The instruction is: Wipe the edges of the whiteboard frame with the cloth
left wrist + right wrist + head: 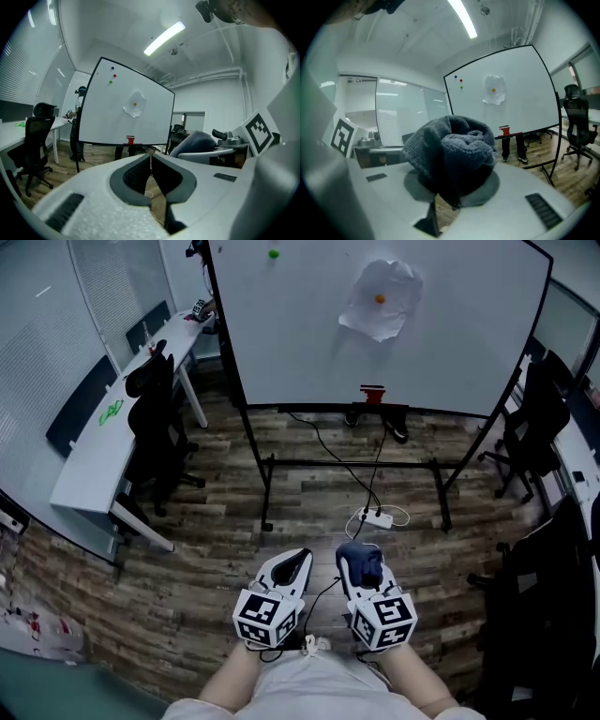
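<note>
Right gripper (362, 564) clamps the cloth (454, 145), left gripper (296, 561) closed empty, whiteboard frame (309, 408) well apart across floor (309, 498).

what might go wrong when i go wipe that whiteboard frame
The power strip and its cables lie on the floor before the whiteboard, a likely trip hazard. The cloth bulges loosely from the right tool and may slip out while rubbing. The red object on the lower frame could be knocked off.
</note>
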{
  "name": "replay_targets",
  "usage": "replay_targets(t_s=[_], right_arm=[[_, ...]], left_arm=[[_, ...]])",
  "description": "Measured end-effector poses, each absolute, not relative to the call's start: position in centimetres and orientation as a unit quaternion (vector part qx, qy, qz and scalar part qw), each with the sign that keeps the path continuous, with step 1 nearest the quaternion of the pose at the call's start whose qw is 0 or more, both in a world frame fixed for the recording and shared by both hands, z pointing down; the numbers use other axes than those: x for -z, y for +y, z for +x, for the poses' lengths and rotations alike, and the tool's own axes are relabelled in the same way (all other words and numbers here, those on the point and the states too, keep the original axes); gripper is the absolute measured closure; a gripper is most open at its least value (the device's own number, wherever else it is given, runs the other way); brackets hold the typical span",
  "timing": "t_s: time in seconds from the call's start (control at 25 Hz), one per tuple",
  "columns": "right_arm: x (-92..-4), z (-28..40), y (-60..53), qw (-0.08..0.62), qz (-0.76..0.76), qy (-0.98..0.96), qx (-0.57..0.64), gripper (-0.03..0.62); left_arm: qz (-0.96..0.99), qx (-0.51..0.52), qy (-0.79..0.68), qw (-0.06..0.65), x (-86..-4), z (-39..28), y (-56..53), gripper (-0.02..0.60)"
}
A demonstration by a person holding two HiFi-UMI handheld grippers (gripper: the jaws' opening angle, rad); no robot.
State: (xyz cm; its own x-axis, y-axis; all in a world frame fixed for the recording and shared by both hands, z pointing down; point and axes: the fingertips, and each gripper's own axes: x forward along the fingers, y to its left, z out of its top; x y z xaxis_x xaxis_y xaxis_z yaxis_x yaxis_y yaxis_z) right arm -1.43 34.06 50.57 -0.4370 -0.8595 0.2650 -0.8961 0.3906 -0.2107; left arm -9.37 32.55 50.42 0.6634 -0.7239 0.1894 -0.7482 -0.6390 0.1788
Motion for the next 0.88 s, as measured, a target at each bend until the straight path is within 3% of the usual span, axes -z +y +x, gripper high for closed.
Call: replay_targets(t_s=[0.36,0.88], right_arm=[[-51.4,-4.3,28.3,0.064,0.532,-0.827,-0.171,0.519],[-50.8,-18.3,11.8,0.071,0.52,-0.833,-0.177,0.519]], left_arm=[[0.912,-0.044,-0.392,0.114,-50.9,-11.2,26.5,0.558],[0.913,-0.025,-0.391,0.112,-49.2,-23.7,10.3,0.558]])
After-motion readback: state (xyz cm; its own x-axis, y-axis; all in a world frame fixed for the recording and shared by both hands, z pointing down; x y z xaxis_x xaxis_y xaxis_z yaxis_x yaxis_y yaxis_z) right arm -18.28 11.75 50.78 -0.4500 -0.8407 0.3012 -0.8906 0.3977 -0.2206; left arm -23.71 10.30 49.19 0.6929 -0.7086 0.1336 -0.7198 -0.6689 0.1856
